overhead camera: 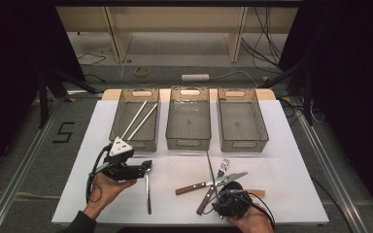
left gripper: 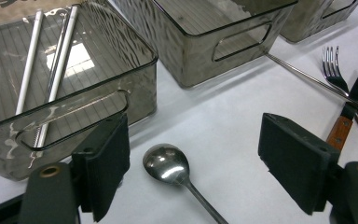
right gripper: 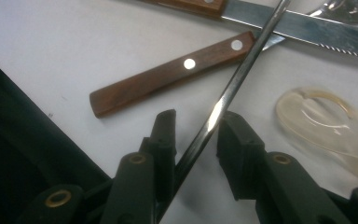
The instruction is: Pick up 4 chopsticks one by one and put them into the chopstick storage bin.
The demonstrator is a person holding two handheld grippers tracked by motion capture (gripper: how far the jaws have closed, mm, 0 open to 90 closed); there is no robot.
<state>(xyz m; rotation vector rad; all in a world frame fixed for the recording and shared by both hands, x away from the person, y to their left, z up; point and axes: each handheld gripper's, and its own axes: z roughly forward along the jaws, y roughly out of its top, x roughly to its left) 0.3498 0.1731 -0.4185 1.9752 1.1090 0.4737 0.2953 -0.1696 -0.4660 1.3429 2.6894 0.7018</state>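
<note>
Right gripper (right gripper: 193, 128) sits low at the near edge with its jaws straddling the metal chopstick (right gripper: 233, 86) but not quite pinching it yet, probably lining up to lift it off the knives (right gripper: 168, 77). Left gripper (left gripper: 193, 163) hangs wide open over the spoon (left gripper: 165, 163), holding nothing. Farther back, the left bin (overhead camera: 135, 141) already holds two white chopsticks (overhead camera: 138, 119), so I'd guess it's headed there.

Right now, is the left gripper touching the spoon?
Apart. The left gripper view shows the spoon lying between the left gripper's open jaws, white table around it.
</note>
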